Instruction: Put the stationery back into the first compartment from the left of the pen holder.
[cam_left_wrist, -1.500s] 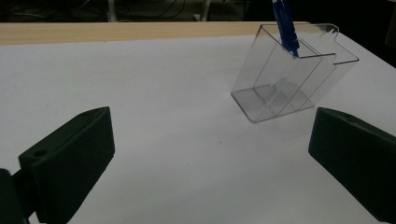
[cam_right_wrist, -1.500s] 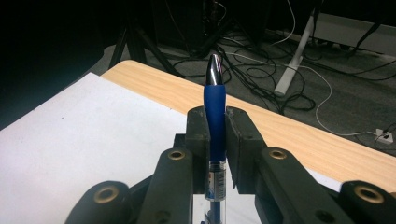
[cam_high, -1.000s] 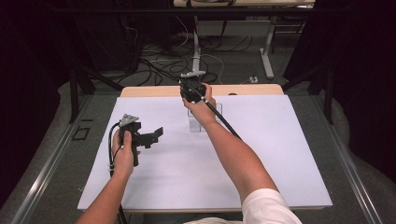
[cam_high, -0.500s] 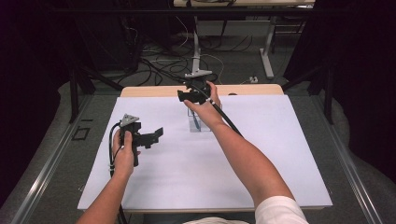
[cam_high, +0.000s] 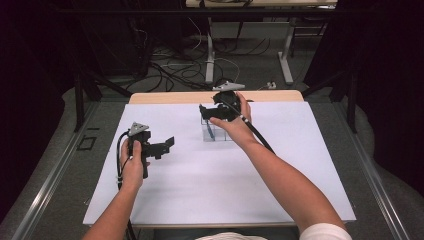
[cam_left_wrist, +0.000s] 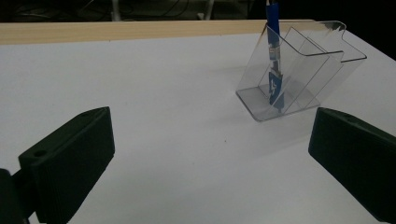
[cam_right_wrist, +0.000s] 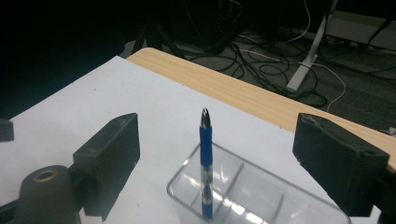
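Observation:
A clear plastic holder (cam_high: 217, 132) with compartments stands on the white table top (cam_high: 210, 190) near its far edge. A blue pen (cam_right_wrist: 205, 158) stands upright in it, silver tip up. My right gripper (cam_high: 206, 111) hovers just above the holder (cam_right_wrist: 252, 198), open, with the pen between its spread jaws and touching neither. My left gripper (cam_high: 168, 144) is held low at the left of the table, open and holding nothing. Its view looks across the table at the holder (cam_left_wrist: 303, 79) and the pen (cam_left_wrist: 274, 74).
A wooden strip (cam_high: 165, 97) runs along the table's far edge. Beyond it the floor carries cables (cam_high: 170, 75) and metal table legs (cam_high: 210, 50). Bare white surface lies between the left gripper and the holder and across the near half.
The right gripper has tilted and shifted slightly right above the holder, its jaws now pointing left. The left gripper has stayed put.

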